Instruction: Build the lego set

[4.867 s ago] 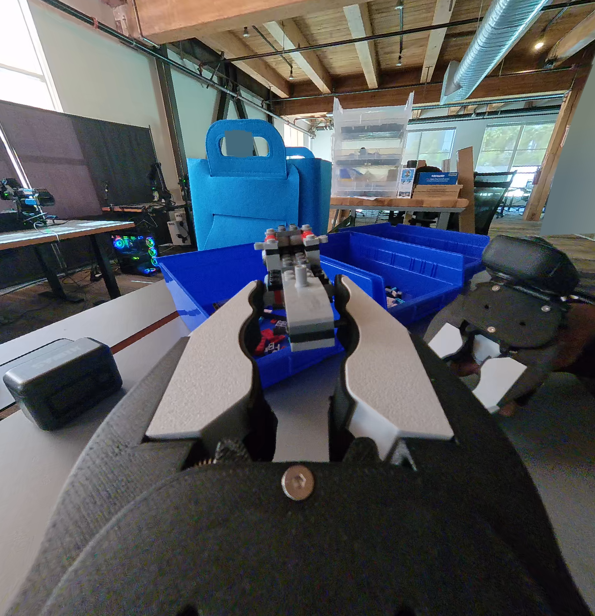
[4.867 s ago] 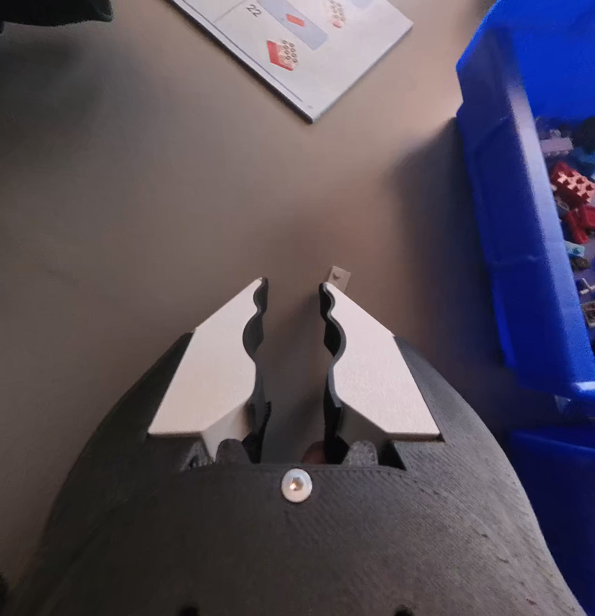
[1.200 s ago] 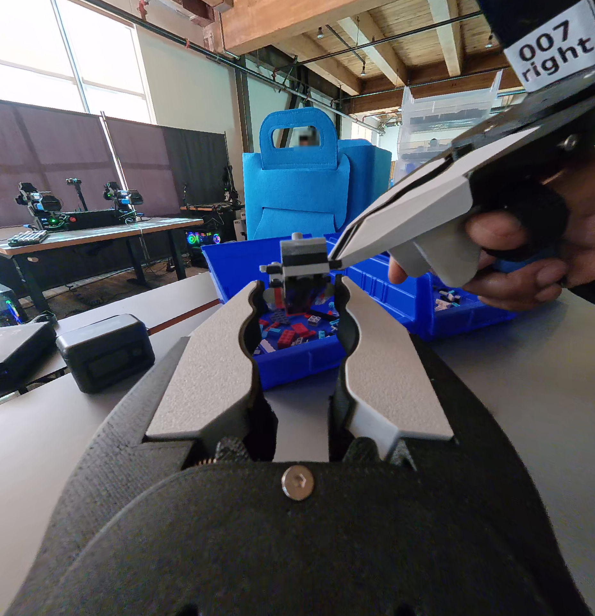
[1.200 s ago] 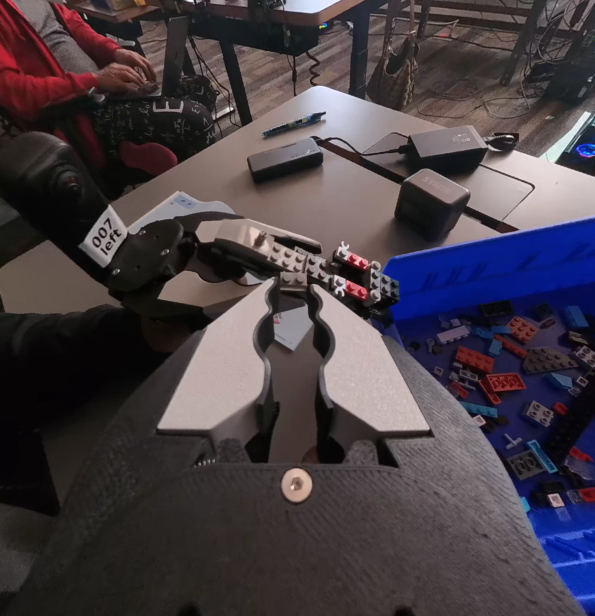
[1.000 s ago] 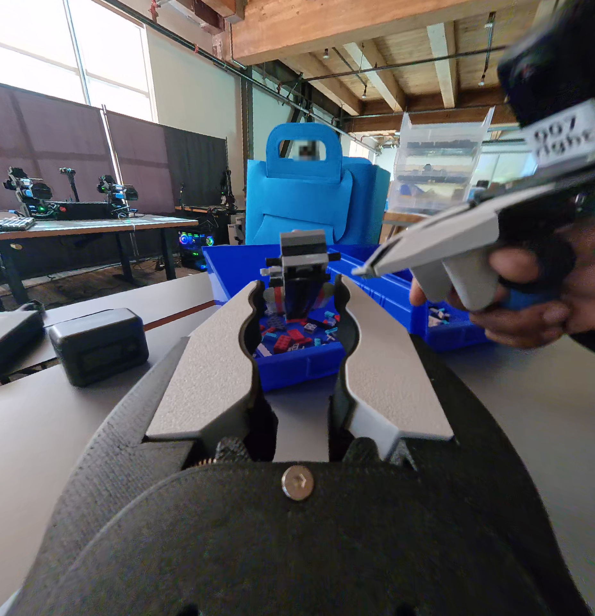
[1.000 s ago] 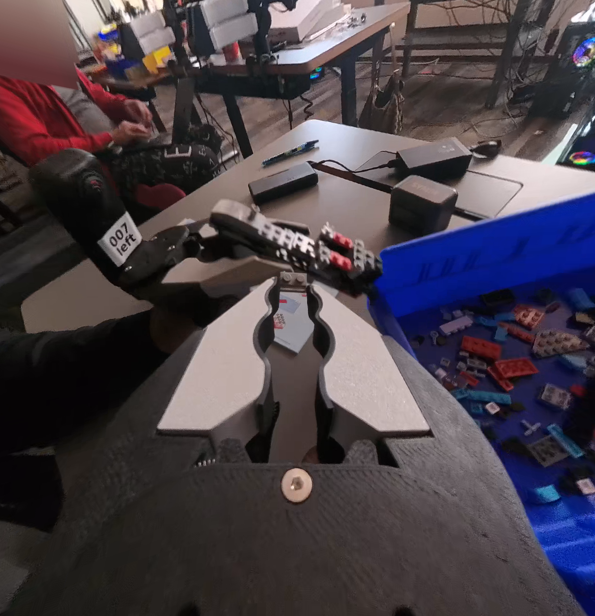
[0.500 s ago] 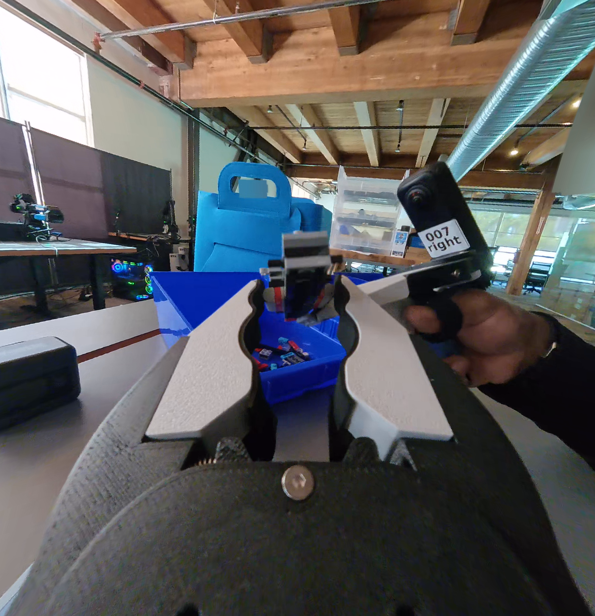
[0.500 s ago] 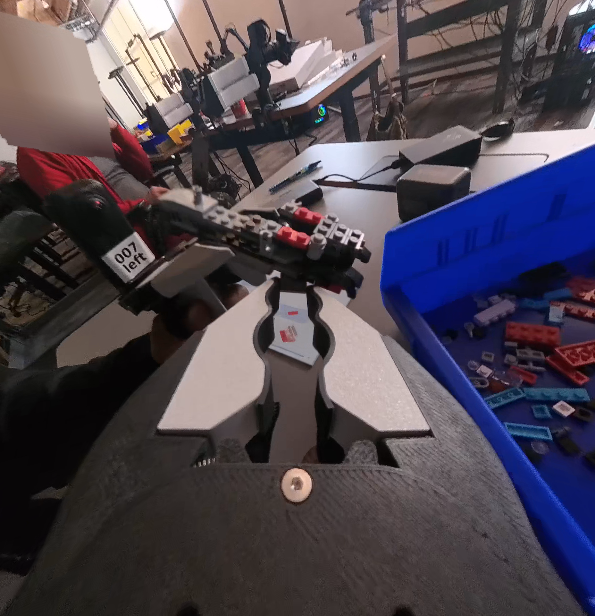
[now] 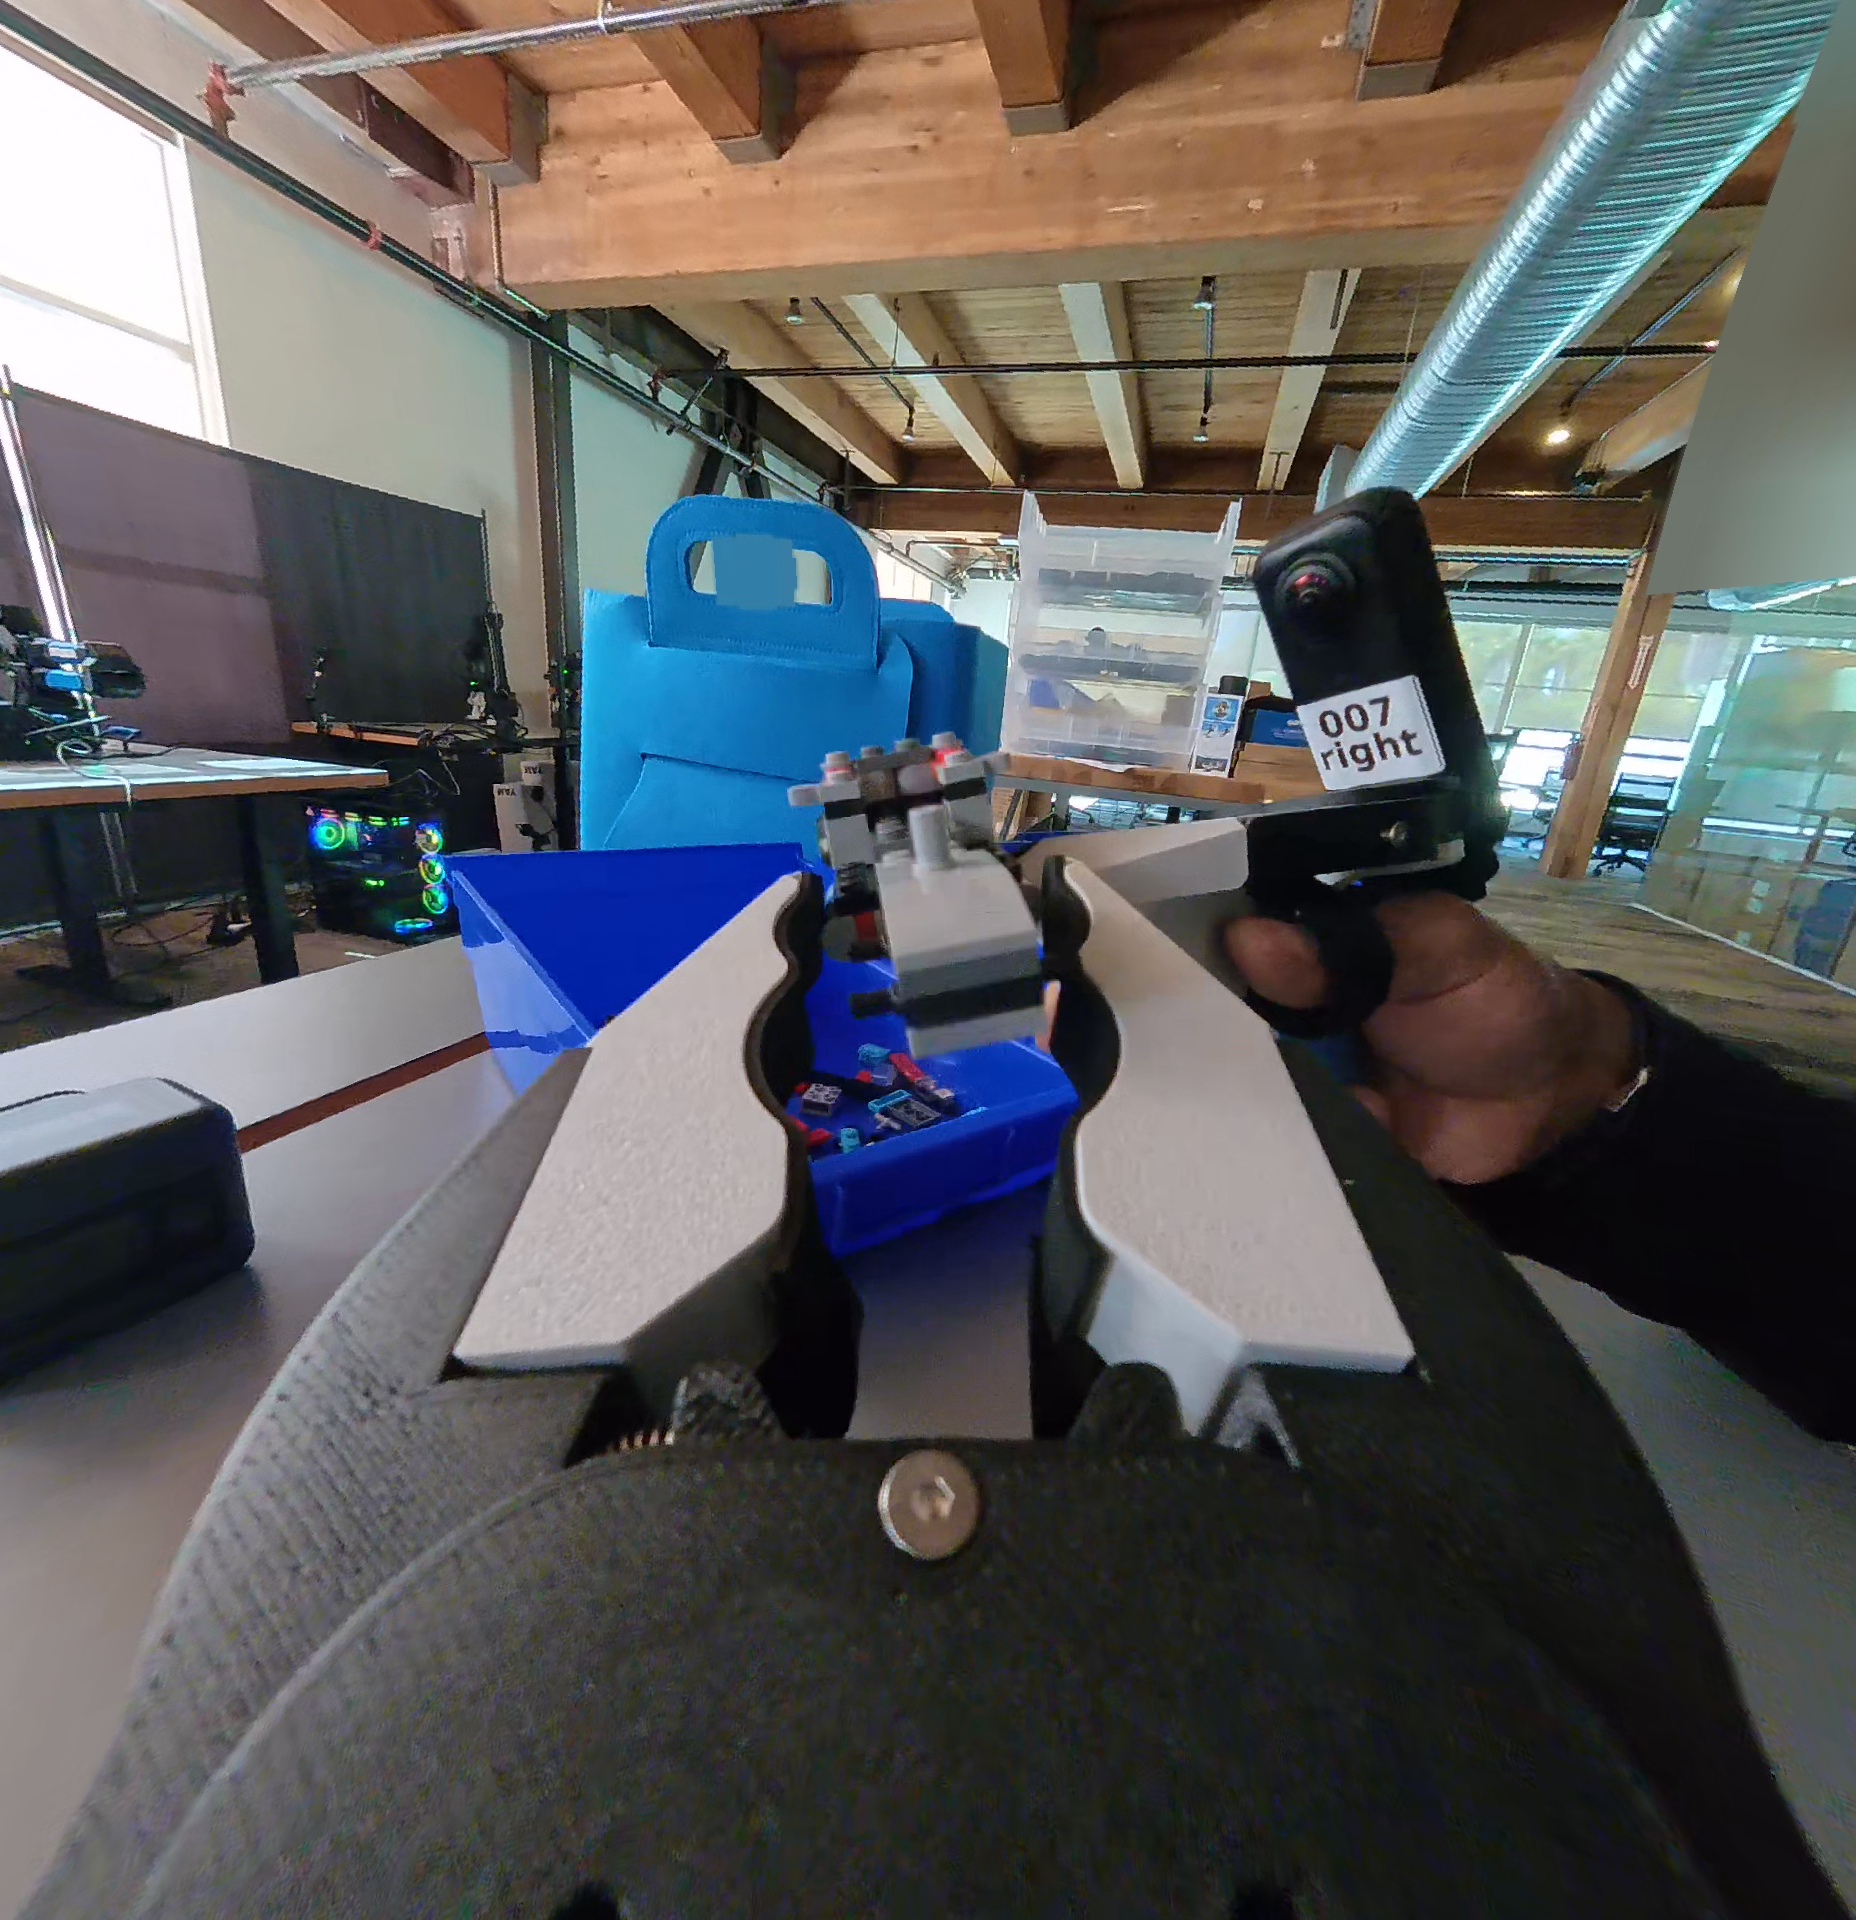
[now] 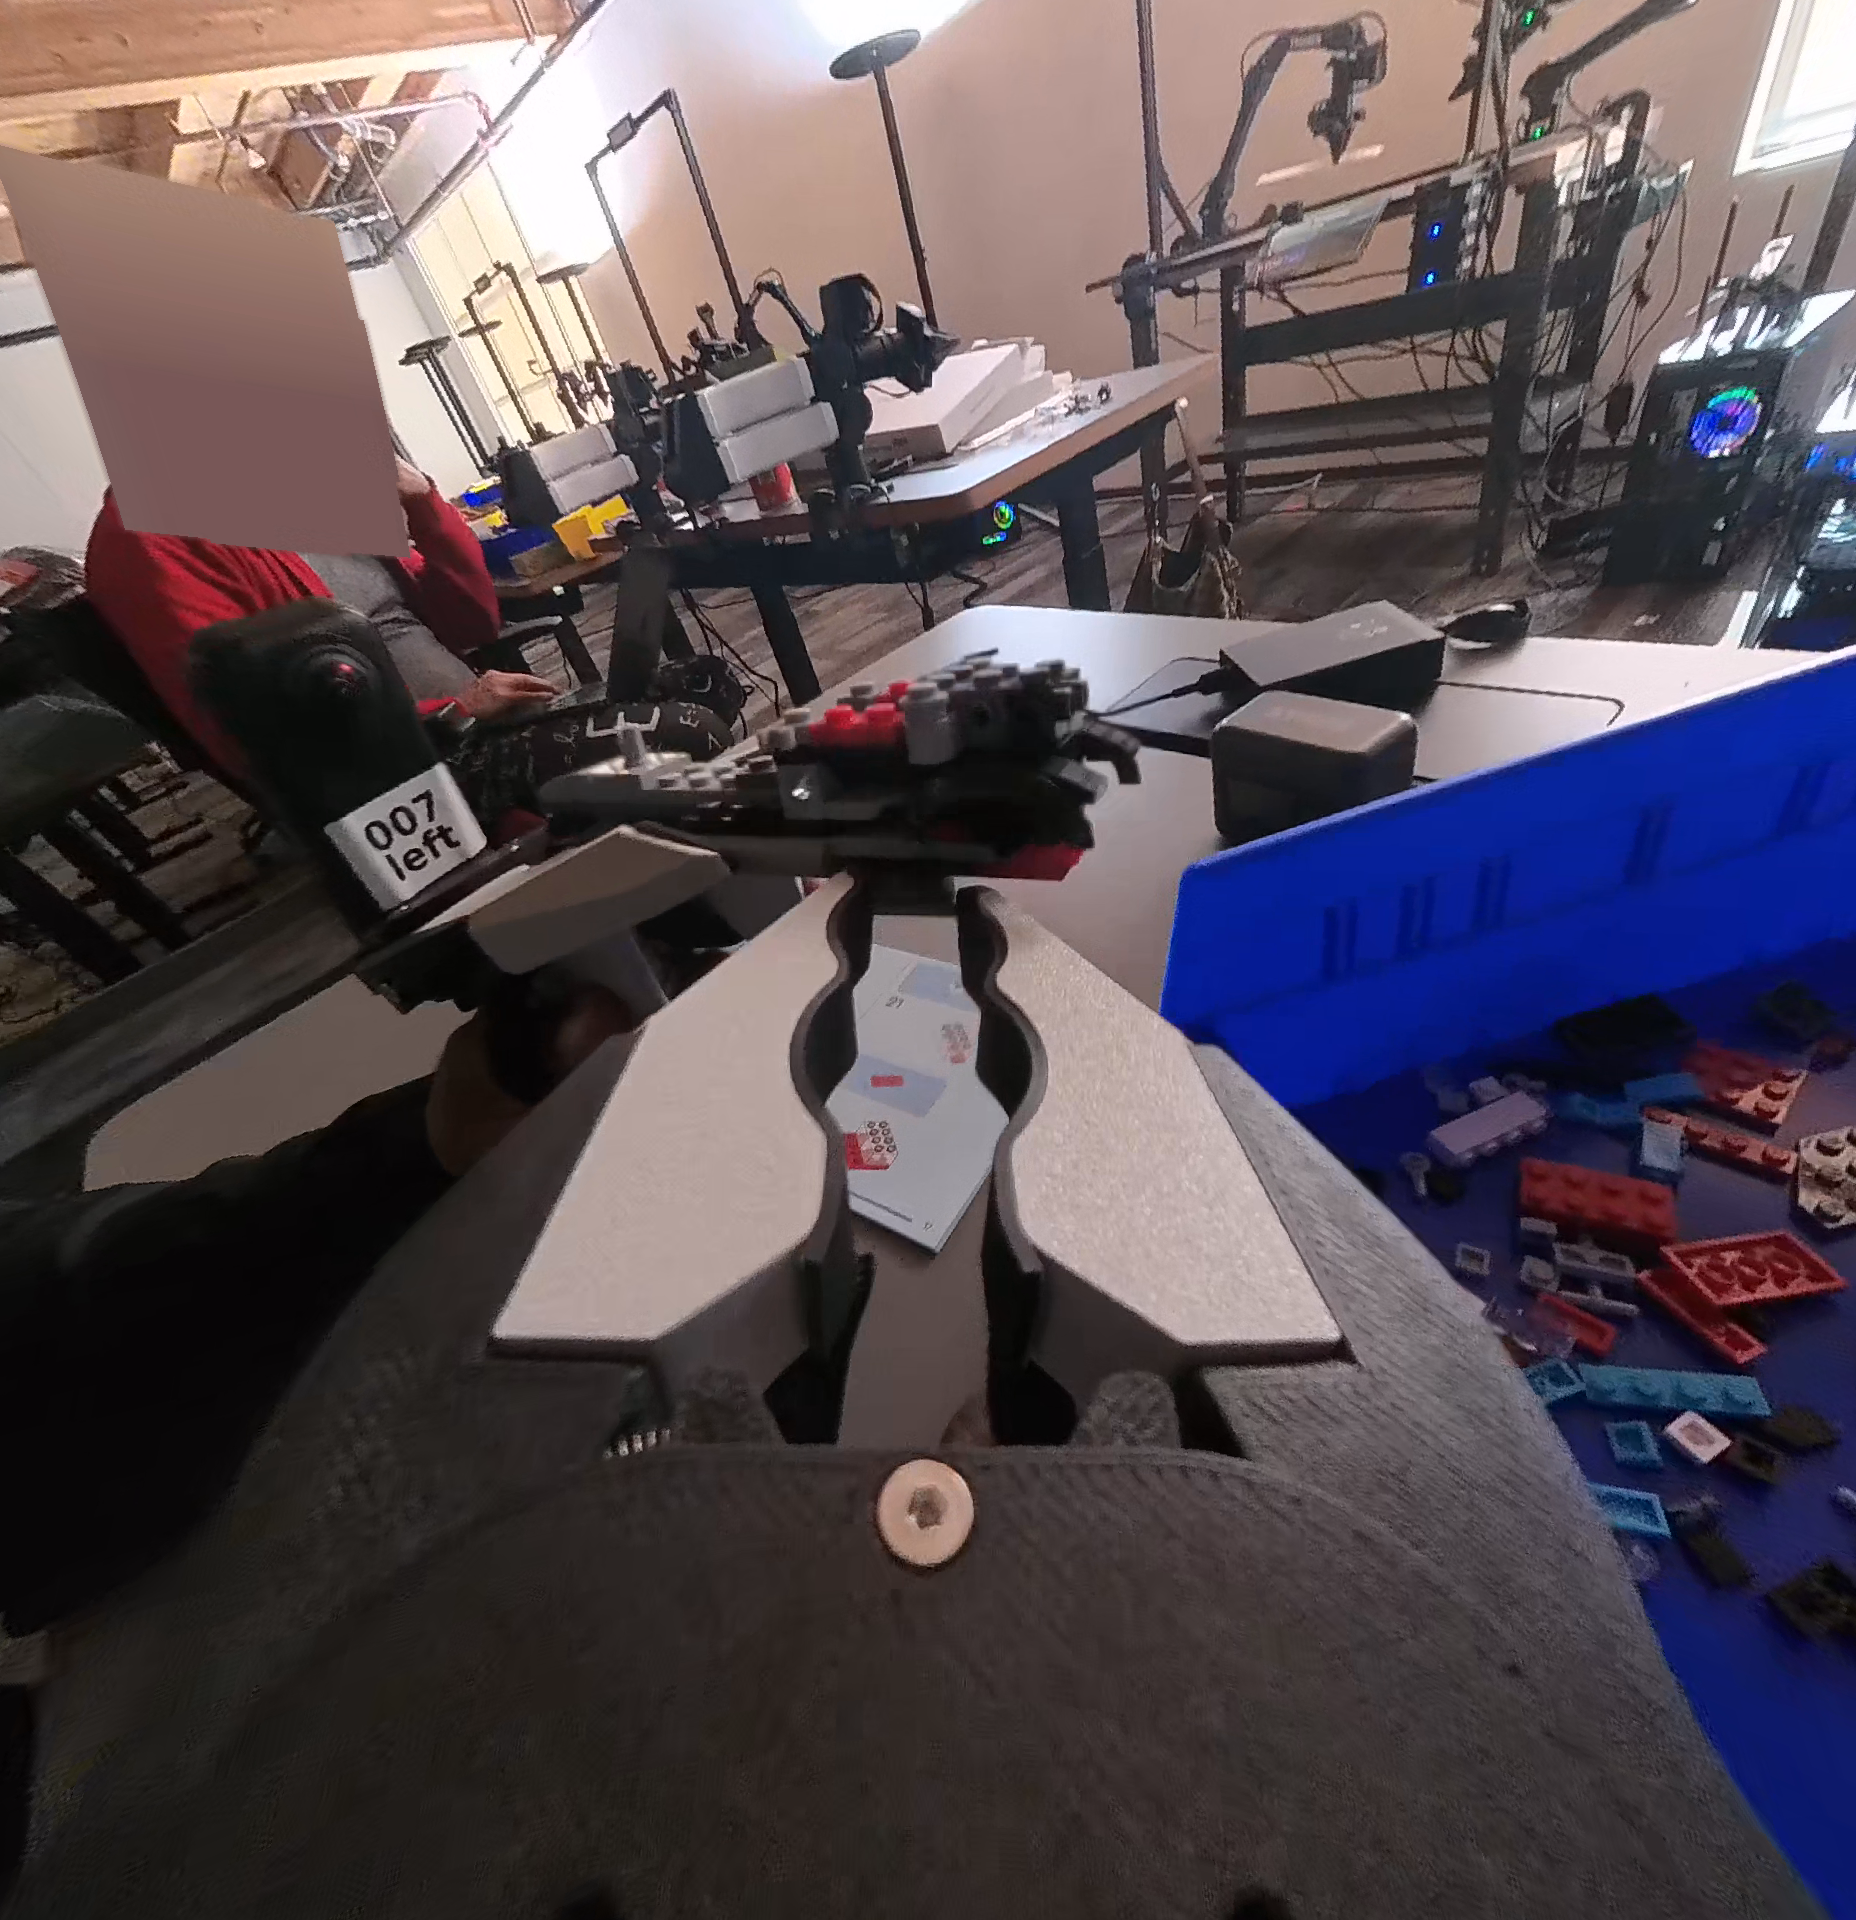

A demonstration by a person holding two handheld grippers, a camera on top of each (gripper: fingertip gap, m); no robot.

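Grey, black and red bricks make up one lego model (image 9: 929, 883), gripped at its rear end between the two fingers of the left tongs (image 9: 929, 935) and held in the air above the bench (image 9: 124, 1507). The right tongs (image 10: 908, 904) come up from beneath the model (image 10: 872, 769); their tips are narrowly parted against its underside, and I cannot tell whether they clamp a small piece there. One blue bin (image 10: 1526, 904) sits just beside the right tongs, with many loose pieces (image 10: 1682, 1247) in red, blue, grey and black scattered inside. One instruction sheet (image 10: 908, 1122) lies on the bench under the model. Two dark boxes (image 10: 1313, 753) rest farther back, and one blue felt bag (image 9: 747, 727) stands behind the bin.
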